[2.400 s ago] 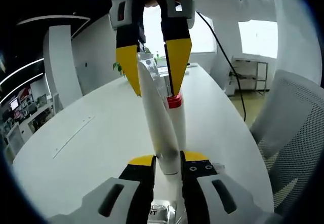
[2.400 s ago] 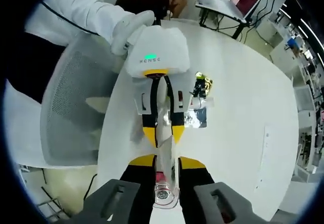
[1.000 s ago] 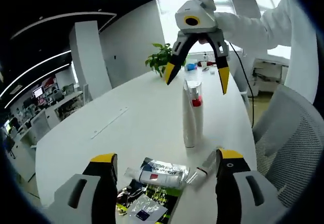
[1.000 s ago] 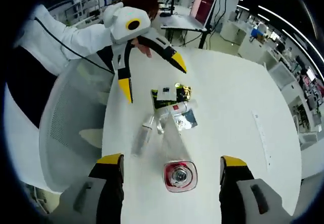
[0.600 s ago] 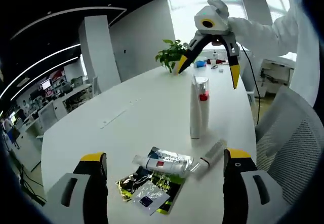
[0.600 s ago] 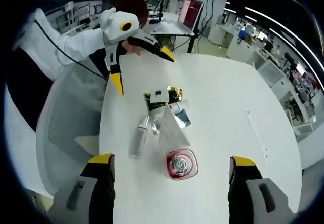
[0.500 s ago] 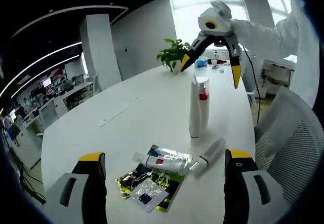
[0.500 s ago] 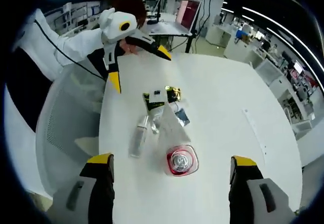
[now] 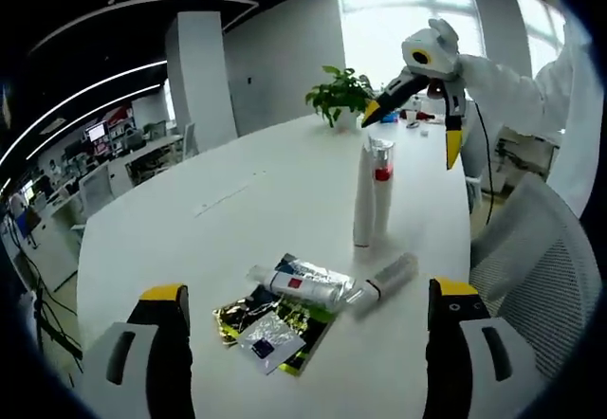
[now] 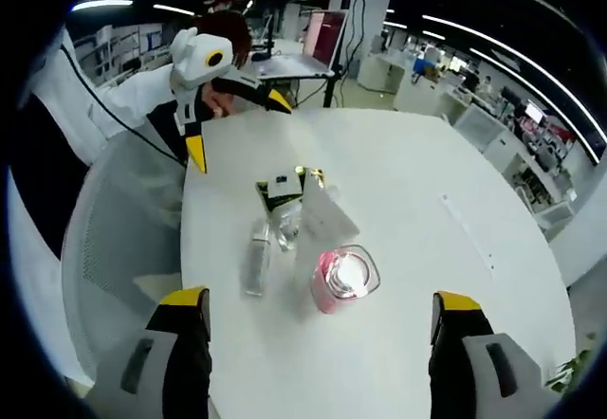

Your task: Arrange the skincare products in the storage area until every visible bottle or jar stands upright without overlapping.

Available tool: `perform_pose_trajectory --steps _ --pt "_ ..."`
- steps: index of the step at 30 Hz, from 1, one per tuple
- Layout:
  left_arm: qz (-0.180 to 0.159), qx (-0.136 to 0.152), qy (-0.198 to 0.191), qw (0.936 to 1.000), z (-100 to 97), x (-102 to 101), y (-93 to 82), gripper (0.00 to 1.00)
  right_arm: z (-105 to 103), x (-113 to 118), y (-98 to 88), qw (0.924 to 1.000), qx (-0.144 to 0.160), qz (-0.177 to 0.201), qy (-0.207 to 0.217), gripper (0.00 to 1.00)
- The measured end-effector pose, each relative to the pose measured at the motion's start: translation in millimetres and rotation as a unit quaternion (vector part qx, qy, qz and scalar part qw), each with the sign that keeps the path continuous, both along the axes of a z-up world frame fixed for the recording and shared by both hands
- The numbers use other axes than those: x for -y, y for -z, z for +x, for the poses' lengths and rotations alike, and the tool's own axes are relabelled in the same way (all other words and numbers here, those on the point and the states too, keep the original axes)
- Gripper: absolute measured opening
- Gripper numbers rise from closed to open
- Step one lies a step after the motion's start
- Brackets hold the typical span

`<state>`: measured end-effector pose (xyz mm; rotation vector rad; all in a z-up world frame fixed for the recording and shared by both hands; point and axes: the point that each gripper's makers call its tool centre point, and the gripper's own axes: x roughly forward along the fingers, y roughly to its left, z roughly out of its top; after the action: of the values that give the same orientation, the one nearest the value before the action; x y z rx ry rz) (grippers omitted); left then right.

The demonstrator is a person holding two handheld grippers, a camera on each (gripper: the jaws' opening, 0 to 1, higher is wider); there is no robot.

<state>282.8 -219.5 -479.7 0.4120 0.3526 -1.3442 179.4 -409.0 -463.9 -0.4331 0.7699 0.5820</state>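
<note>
Both tools have released and drawn back from the pair of upright products: the tall white tube (image 9: 362, 201) and the clear bottle with the red collar (image 9: 381, 196) now stand unsupported, close beside each other, on the white bench (image 9: 209, 239). That part of the arrangement appears done.

The left tool (image 9: 303, 362) is spread wide, holding nothing, low over the near bench edge. The right tool (image 9: 417, 125) hangs above and just past the standing pair, its prongs apart and empty.

Outstanding: a white squeeze tube with a red label (image 9: 302, 284) and a small clear cylindrical bottle (image 9: 384, 280) lie flat, just ahead of the left tool. The squeeze tube overlaps glossy foil sachets (image 9: 270, 329). Judged incomplete.
</note>
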Motion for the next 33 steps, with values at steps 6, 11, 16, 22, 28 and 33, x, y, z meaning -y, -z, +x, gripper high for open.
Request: perform_pose_trajectory --steps 6,11,16,22,28,33 --pt "-0.004 -0.002 -0.011 0.9999 3.2 -6 -2.2 0.99 -5 3 -0.5 0.9998 0.014 0.003 0.015 1.00" --pt "-0.003 -0.005 -0.014 0.9999 -3.8 -7 -2.1 0.99 -10 -1 1.4 0.9990 0.030 0.011 0.032 1.00" --pt "-0.001 -0.006 -0.019 0.9998 -8.3 -8 -2.3 0.99 -22 -7 5.6 0.9980 0.033 0.022 0.048 1.00" --pt "-0.006 -0.010 -0.025 0.9996 -6.7 -11 -3.4 0.99 -32 -12 5.7 0.9964 0.046 0.027 0.066 1.00" --pt "-0.001 -0.012 -0.024 0.9996 -13.1 -12 -1.3 0.99 -40 -20 7.6 0.9958 0.049 0.028 0.072 1.00" --pt "-0.007 -0.014 -0.030 0.9994 -11.1 -13 -2.6 0.99 -50 -28 17.7 0.9954 0.037 0.044 0.077 0.99"
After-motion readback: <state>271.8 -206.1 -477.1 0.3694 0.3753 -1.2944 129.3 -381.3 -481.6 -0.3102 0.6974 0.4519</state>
